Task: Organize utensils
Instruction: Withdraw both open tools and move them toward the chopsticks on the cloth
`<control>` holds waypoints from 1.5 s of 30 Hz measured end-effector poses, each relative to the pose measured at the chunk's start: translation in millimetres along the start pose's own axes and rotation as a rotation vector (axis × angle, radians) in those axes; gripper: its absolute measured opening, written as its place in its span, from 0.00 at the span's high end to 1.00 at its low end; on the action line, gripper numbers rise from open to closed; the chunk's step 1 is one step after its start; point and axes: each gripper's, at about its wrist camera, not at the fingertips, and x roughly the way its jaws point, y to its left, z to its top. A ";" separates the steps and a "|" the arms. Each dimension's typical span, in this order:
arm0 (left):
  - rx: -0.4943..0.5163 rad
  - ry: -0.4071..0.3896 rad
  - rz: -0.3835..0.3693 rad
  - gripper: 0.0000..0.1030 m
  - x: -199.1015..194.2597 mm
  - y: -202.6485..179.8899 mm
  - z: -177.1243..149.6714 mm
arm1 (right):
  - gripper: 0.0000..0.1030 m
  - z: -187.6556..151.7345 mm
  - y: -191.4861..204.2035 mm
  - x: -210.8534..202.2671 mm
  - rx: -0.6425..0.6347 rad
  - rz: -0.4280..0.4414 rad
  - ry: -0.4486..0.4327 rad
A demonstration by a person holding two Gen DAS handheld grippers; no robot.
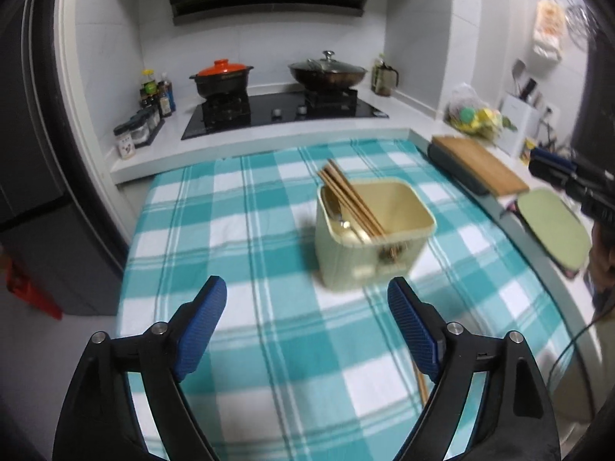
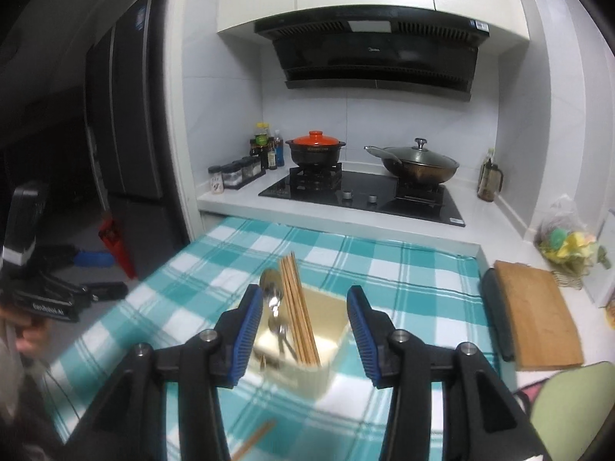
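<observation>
A cream square utensil holder [image 1: 374, 234] stands on the teal checked cloth [image 1: 238, 238]. It holds several wooden chopsticks [image 1: 351, 199] and metal spoons [image 1: 340, 217]. My left gripper [image 1: 307, 288] is open and empty, low over the cloth just in front of the holder. In the right wrist view the holder [image 2: 330, 345] sits between and beyond my open right gripper [image 2: 305, 299], with chopsticks [image 2: 298, 311] and spoons [image 2: 271, 288] standing in it. A loose wooden chopstick [image 2: 253, 440] lies on the cloth near the front edge; it also shows in the left wrist view [image 1: 421, 382].
Behind the table is a stove [image 1: 284, 113] with an orange-lidded pot [image 1: 221, 77] and a lidded wok [image 1: 326, 71]. Spice jars [image 1: 136, 130] stand at the left. A wooden cutting board [image 1: 480, 163] and a green mat [image 1: 553, 226] lie at the right.
</observation>
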 end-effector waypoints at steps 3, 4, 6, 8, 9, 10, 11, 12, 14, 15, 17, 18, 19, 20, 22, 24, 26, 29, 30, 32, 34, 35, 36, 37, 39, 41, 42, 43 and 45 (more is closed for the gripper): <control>-0.008 0.005 -0.020 0.13 -18.6 -11.2 -41.8 | 0.55 -25.5 10.0 -33.9 -0.037 -0.031 0.007; -0.016 0.001 -0.022 0.13 -23.2 -16.7 -57.1 | 0.55 -36.0 14.2 -45.3 -0.048 -0.047 0.008; -0.040 -0.010 -0.028 0.11 -28.3 -27.7 -81.4 | 0.55 -54.1 21.5 -63.5 -0.063 -0.083 0.003; -0.074 -0.008 -0.054 0.11 -27.7 -38.4 -102.7 | 0.55 -75.1 30.2 -80.8 -0.069 -0.112 -0.005; -0.092 -0.006 -0.070 0.11 -26.1 -44.2 -111.9 | 0.55 -82.7 32.9 -85.5 -0.066 -0.122 -0.008; -0.109 -0.006 -0.082 0.11 -24.7 -48.9 -119.9 | 0.55 -94.4 37.6 -91.8 -0.058 -0.131 -0.013; -0.125 -0.010 -0.089 0.11 -22.9 -54.2 -127.4 | 0.55 -102.5 40.7 -96.4 -0.048 -0.134 -0.016; -0.136 -0.013 -0.092 0.11 -19.9 -60.6 -134.8 | 0.55 -113.1 43.6 -100.5 -0.030 -0.139 -0.022; -0.148 -0.004 -0.081 0.11 -14.7 -70.6 -144.8 | 0.55 -135.9 49.3 -106.0 0.024 -0.143 -0.033; -0.148 0.000 -0.082 0.11 -12.0 -75.6 -150.1 | 0.55 -147.4 52.3 -107.1 0.054 -0.140 -0.034; -0.142 0.010 -0.075 0.11 -9.2 -82.1 -159.2 | 0.55 -172.3 60.8 -105.7 0.091 -0.159 -0.033; -0.134 0.016 -0.070 0.11 -7.0 -85.4 -162.7 | 0.55 -183.2 64.6 -103.7 0.096 -0.171 -0.025; -0.121 0.022 -0.060 0.11 -5.1 -88.5 -165.9 | 0.55 -192.6 67.1 -101.4 0.101 -0.174 -0.010; -0.114 0.029 -0.045 0.11 -3.0 -90.1 -168.4 | 0.55 -202.7 68.7 -97.7 0.107 -0.171 0.010; -0.116 0.035 -0.033 0.11 0.5 -90.1 -173.0 | 0.55 -218.6 71.6 -90.7 0.112 -0.170 0.049; -0.139 0.046 -0.040 0.11 4.2 -88.5 -177.2 | 0.55 -233.2 70.8 -85.5 0.129 -0.178 0.079; -0.154 0.054 -0.044 0.11 7.5 -87.9 -182.6 | 0.55 -241.3 69.6 -81.3 0.148 -0.173 0.098; -0.147 0.063 -0.028 0.11 11.3 -90.3 -186.2 | 0.55 -248.8 68.4 -73.8 0.160 -0.171 0.119; -0.143 0.064 -0.018 0.11 12.0 -90.5 -186.9 | 0.55 -250.2 69.4 -72.6 0.160 -0.170 0.120; -0.147 0.058 -0.003 0.11 12.3 -88.8 -186.9 | 0.55 -251.7 70.3 -68.9 0.163 -0.164 0.126; -0.166 0.053 0.002 0.11 13.2 -83.7 -185.9 | 0.55 -253.8 73.5 -64.2 0.163 -0.157 0.138; -0.174 0.053 0.004 0.11 13.8 -81.2 -185.9 | 0.55 -254.2 74.8 -62.5 0.160 -0.154 0.144; -0.184 0.052 0.007 0.11 14.2 -78.4 -185.8 | 0.55 -255.4 76.3 -59.2 0.155 -0.150 0.156; -0.193 0.052 0.011 0.11 14.6 -75.5 -186.0 | 0.55 -256.2 77.5 -56.5 0.152 -0.147 0.166; -0.208 0.050 0.021 0.11 15.2 -70.1 -186.9 | 0.55 -257.5 77.5 -51.2 0.157 -0.137 0.182; -0.222 0.048 0.032 0.11 15.9 -65.0 -188.0 | 0.55 -257.6 76.1 -45.0 0.172 -0.132 0.200; -0.230 0.048 0.036 0.11 16.1 -62.7 -188.6 | 0.55 -257.6 74.7 -40.8 0.183 -0.129 0.213; -0.240 0.047 0.038 0.11 16.1 -60.1 -189.3 | 0.55 -257.2 73.7 -37.2 0.192 -0.129 0.223; -0.253 0.046 0.039 0.11 16.9 -56.2 -191.2 | 0.58 -255.8 72.3 -28.2 0.205 -0.116 0.247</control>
